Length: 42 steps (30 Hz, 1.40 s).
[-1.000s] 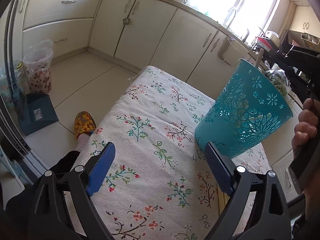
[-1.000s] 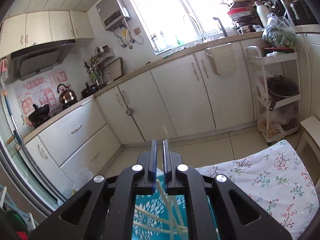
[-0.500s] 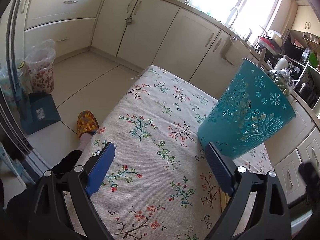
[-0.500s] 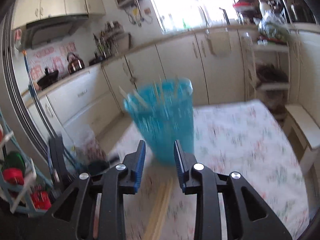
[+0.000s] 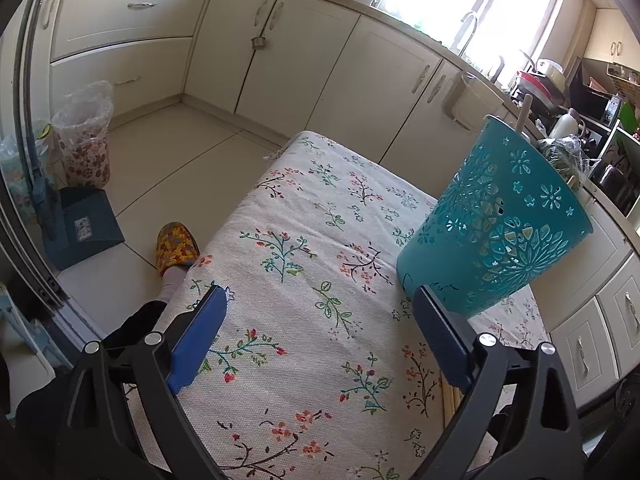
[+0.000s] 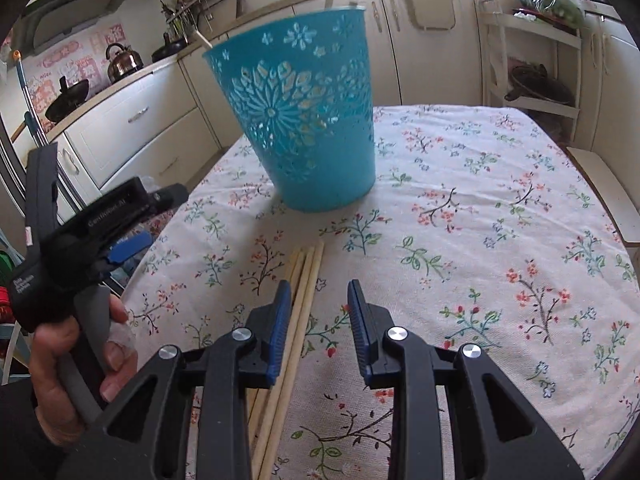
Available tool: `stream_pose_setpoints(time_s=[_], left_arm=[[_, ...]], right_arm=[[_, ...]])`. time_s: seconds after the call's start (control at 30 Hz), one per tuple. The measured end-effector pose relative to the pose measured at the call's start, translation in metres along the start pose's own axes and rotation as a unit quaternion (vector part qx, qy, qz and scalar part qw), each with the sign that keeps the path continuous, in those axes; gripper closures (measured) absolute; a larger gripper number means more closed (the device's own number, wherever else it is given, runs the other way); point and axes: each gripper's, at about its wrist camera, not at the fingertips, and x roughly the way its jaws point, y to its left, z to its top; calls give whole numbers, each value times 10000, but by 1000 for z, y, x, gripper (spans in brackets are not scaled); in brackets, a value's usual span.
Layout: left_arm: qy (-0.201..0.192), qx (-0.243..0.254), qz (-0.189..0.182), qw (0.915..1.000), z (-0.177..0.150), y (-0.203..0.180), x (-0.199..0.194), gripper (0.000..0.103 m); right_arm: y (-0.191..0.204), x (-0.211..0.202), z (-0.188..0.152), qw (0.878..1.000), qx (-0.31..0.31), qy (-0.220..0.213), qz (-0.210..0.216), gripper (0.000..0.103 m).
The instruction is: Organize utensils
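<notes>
A teal cut-out basket [image 6: 304, 120] stands upright on the flowered tablecloth [image 6: 480, 200], and one wooden stick [image 6: 204, 40] pokes over its rim. Several wooden chopsticks [image 6: 306, 276] lie side by side on the cloth in front of it. My right gripper [image 6: 318, 286] hangs low over their near ends, open. The sticks run along its left finger [image 6: 282, 312], and the pads press on nothing. My left gripper [image 5: 320, 294] is wide open and empty over the cloth, with the basket [image 5: 496, 232] just beyond its right finger. A hand [image 6: 80, 344] holds it at the table's left edge.
Cream kitchen cabinets [image 5: 280, 48] run behind the table. A foot in a yellow slipper [image 5: 176, 246] rests on the floor by the table's left edge, near a blue box [image 5: 86, 228] and a bagged bin [image 5: 82, 144]. A white shelf cart [image 6: 532, 64] stands at the far right.
My right gripper was shut above the basket's mouth. It has opened, pulled back and come down over the chopsticks on the cloth. The left gripper has stayed put.
</notes>
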Motion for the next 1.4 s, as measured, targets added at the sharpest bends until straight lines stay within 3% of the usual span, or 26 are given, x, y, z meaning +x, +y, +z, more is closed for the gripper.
stream_pose_setpoints(time_s=[0.43, 0.9, 1.17, 1.4], left_arm=[[10, 14, -14, 10000, 0, 0, 0, 12], [11, 21, -5, 10000, 0, 0, 1, 11], [14, 25, 0, 10000, -1, 0, 1, 11], [16, 30, 7, 10000, -1, 0, 1, 10]], right_arm=[[3, 20, -3, 9986, -120, 467, -214, 75], [9, 22, -3, 9968, -397, 510, -471, 77], [6, 16, -3, 9959, -475, 521, -559, 87], [-12, 5, -7, 9960, -428, 492, -609, 89]])
